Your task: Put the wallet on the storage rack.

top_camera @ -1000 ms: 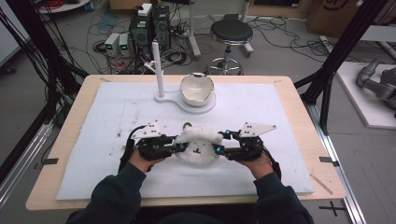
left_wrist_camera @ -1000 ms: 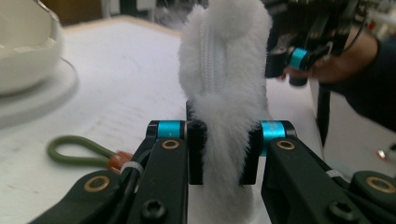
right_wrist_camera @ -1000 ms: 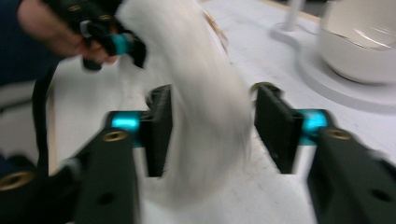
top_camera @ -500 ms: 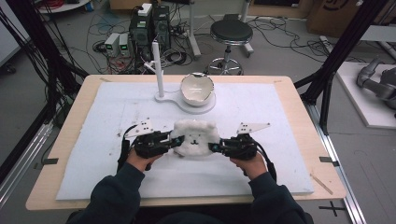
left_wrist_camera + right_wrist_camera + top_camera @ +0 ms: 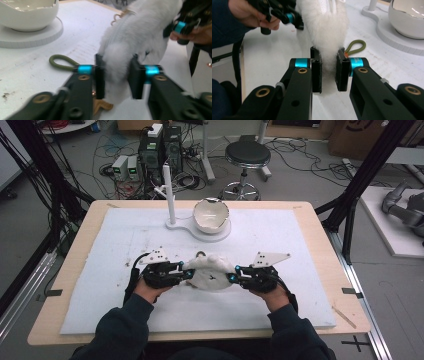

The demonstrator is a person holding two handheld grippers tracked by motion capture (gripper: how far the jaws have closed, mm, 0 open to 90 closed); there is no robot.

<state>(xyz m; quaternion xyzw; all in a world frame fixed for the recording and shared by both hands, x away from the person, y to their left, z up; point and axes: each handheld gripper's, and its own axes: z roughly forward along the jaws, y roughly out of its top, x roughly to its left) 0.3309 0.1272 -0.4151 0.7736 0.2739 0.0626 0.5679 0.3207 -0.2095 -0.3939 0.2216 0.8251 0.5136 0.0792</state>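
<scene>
On the near half of the tabletop (image 5: 320, 245), between our two hands, lies the white fluffy pouch (image 5: 211, 272) on the white mat (image 5: 280, 235). Our left gripper (image 5: 186, 272) has its fingers (image 5: 100, 75) pinching the pouch's left end, fur bulging between them, and they have just eased a little wider without leaving the fur. Our right gripper (image 5: 235, 276) has just closed, its fingers (image 5: 316, 70) pressed into the pouch's right end. An olive cord loop (image 5: 355, 47) lies on the mat just beside the pouch, toward the far side. Farther off, well apart from the pouch, we see a white bowl (image 5: 211, 215) resting on a flat white stand (image 5: 220, 234) with an upright post (image 5: 170, 195) at its left. Between pouch and bowl the mat carries a few dark specks. Beyond the tabletop's far edge, a stool (image 5: 246, 156) and tangled cables (image 5: 115, 150) cover the floor.
</scene>
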